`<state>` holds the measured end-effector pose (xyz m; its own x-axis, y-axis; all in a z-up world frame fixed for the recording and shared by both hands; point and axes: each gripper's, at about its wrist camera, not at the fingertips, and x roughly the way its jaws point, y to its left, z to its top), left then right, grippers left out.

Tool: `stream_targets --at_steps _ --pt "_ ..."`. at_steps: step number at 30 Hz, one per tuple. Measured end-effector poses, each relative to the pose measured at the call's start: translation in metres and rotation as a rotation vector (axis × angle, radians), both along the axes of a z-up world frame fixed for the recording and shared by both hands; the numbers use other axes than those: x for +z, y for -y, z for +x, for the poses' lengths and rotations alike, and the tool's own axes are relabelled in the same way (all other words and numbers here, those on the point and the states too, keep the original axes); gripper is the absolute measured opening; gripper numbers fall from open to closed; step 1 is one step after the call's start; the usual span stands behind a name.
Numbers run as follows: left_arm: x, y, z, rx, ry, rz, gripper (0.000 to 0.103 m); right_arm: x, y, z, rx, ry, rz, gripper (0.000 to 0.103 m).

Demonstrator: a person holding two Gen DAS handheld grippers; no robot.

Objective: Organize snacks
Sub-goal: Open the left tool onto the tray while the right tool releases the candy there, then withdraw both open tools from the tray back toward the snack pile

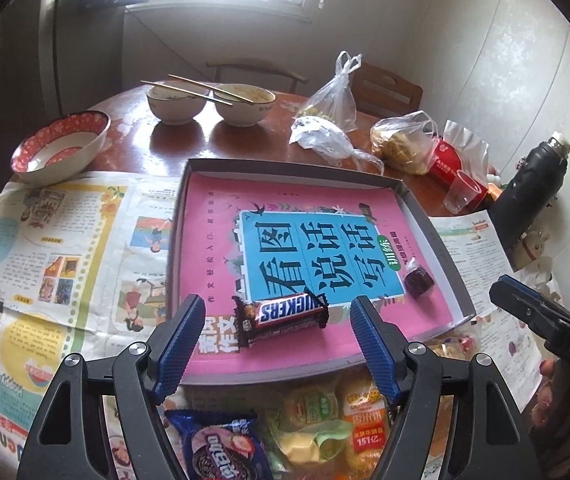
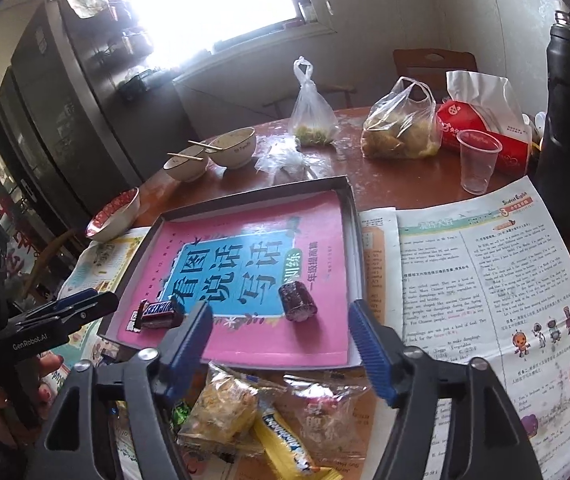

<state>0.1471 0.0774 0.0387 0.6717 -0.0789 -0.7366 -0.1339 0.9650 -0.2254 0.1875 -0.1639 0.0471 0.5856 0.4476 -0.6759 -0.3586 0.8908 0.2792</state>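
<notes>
Both tongs stand released; Snickers lies crosswise between the left pair at lower centre.

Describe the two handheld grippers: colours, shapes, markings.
Both are matte black plastic, each with two angular arms with triangular cut-outs and silver pivot screws. The left gripper and right gripper carry blue ribbed pads on their jaws. Seen side-on, the left one's body reads "GenRobot.AI" in white; the right one's shows embossed "DAS".
</notes>
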Motion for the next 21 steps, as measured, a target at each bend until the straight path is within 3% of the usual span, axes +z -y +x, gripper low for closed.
stream_targets --at_steps 6,21 --pt "0.004 -0.001 -0.01 0.024 0.015 0.023 0.079 0.002 -0.001 -0.007 0.002 0.022 0.009 0.08" --pt "-0.012 -0.02 -0.04 0.053 -0.019 0.045 0.08 -0.009 -0.01 -0.024 0.012 0.019 0.028 0.084"
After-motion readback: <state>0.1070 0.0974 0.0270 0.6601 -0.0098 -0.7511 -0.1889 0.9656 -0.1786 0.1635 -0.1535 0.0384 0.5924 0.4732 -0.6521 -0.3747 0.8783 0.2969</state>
